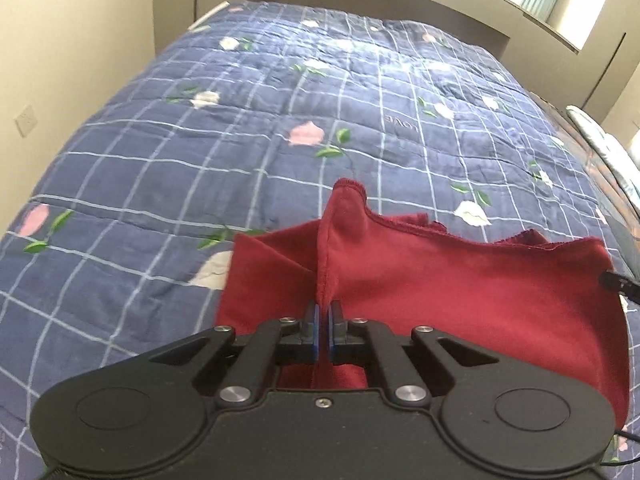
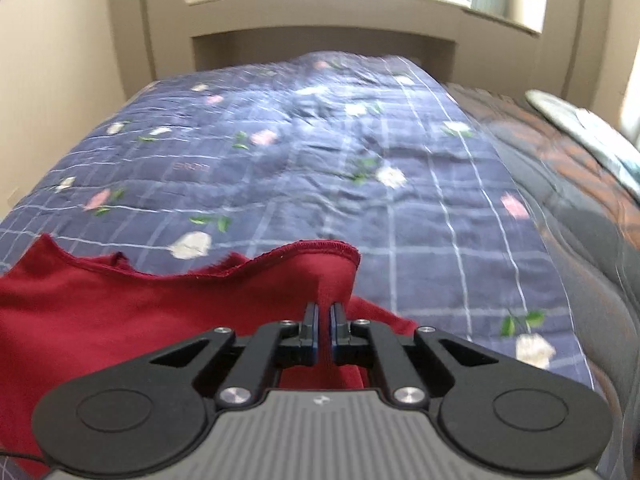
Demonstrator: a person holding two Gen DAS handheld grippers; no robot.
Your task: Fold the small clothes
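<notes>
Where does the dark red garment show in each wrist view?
Left wrist: dark red garment fills lower centre and right, pinched in the left gripper.
Right wrist: it fills the lower left, pinched in the right gripper.
Shared landmark: the blue checked floral quilt.

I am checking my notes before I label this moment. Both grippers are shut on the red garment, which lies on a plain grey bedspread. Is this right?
Not quite: the bedspread is not plain grey. It is dark blue with a pale grid and flowers, as the left wrist view shows. The rest holds: the left gripper and the right gripper are both shut on the red garment.
</notes>
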